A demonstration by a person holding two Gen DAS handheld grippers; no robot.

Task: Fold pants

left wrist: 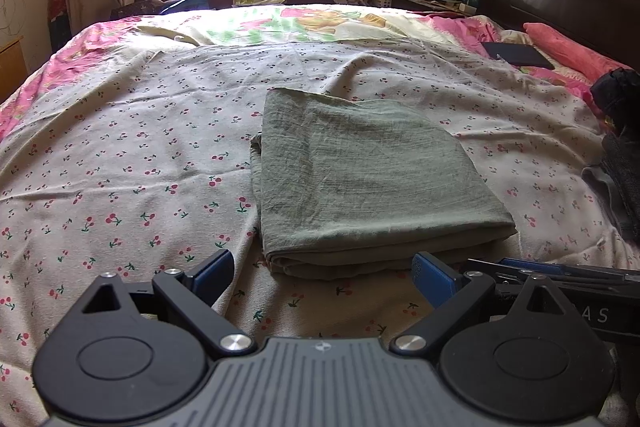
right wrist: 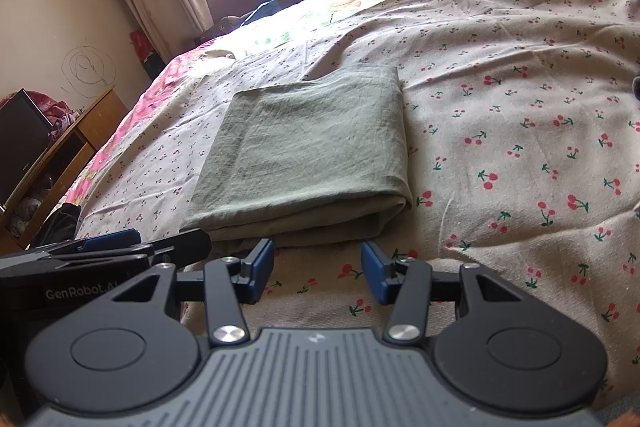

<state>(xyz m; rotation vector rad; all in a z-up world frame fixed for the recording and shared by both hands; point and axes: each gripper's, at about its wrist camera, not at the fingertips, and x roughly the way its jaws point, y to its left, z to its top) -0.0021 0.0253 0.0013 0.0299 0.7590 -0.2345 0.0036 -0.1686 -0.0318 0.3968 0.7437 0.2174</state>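
Left tool (left wrist: 324, 273) and right tool (right wrist: 318, 263), both spread and empty, hover just before the folded green pants (left wrist: 360, 179) lying flat mid-bed (left wrist: 120, 147); folding appears complete.

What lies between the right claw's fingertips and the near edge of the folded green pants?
Nothing but a short strip of bare cherry-print sheet. The right wrist view shows the open right claw just short of the folded green pants, not touching.
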